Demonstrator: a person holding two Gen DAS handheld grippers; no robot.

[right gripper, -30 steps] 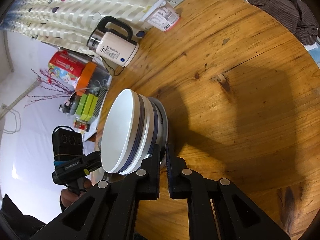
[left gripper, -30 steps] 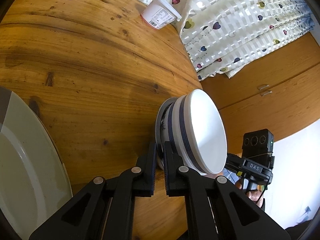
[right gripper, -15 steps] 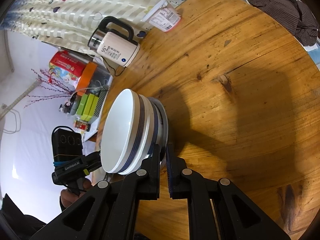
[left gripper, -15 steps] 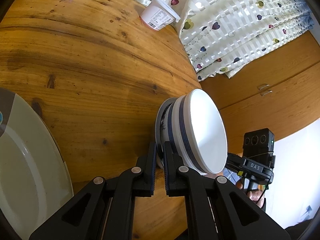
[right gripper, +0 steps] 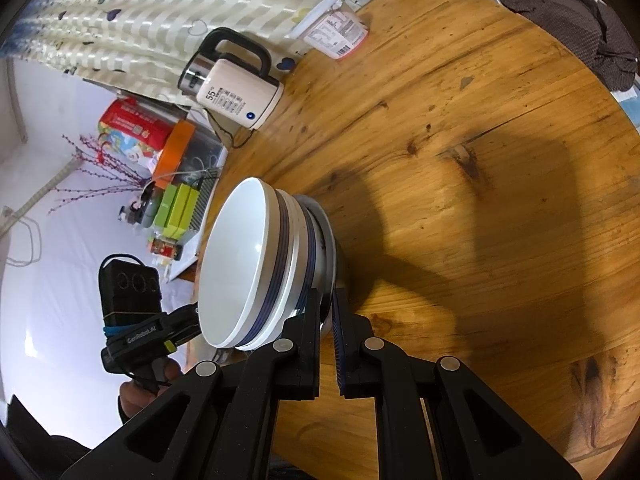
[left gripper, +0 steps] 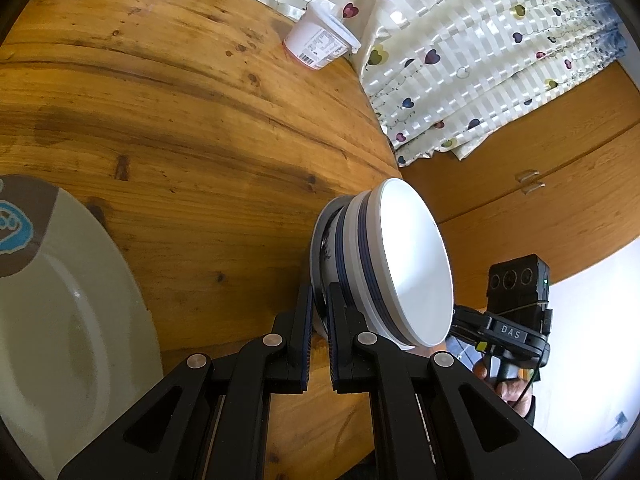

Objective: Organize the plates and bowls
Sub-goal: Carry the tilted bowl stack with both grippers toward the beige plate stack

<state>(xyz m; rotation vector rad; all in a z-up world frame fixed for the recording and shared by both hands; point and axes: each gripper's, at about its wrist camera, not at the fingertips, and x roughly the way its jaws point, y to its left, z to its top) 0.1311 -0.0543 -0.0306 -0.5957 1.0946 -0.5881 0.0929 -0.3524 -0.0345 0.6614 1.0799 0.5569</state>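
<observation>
Two white bowls with blue bands (left gripper: 412, 264) (right gripper: 240, 256) are nested on a small plate (left gripper: 316, 248) (right gripper: 330, 240). The stack hangs over the edge of the round wooden table (left gripper: 200, 120). My left gripper (left gripper: 318, 300) is shut on the plate's rim on one side. On the opposite side my right gripper (right gripper: 326, 300) is shut on the same rim. Each view shows the other gripper's body with a hand behind the stack. A large pale plate (left gripper: 60, 320) with a brown and blue pattern lies on the table at the left of the left wrist view.
A white kettle (right gripper: 232, 92) and a yogurt tub (right gripper: 336, 36) (left gripper: 320, 44) stand at the table's far edge by a heart-print curtain (left gripper: 480, 40). A dark cloth (right gripper: 576, 28) lies at the far right. Boxes and clutter (right gripper: 168, 184) sit beyond the table edge.
The left wrist view has drifted a little: more of the large pale plate and its pattern shows at the left. Both grips on the small plate are unchanged.
</observation>
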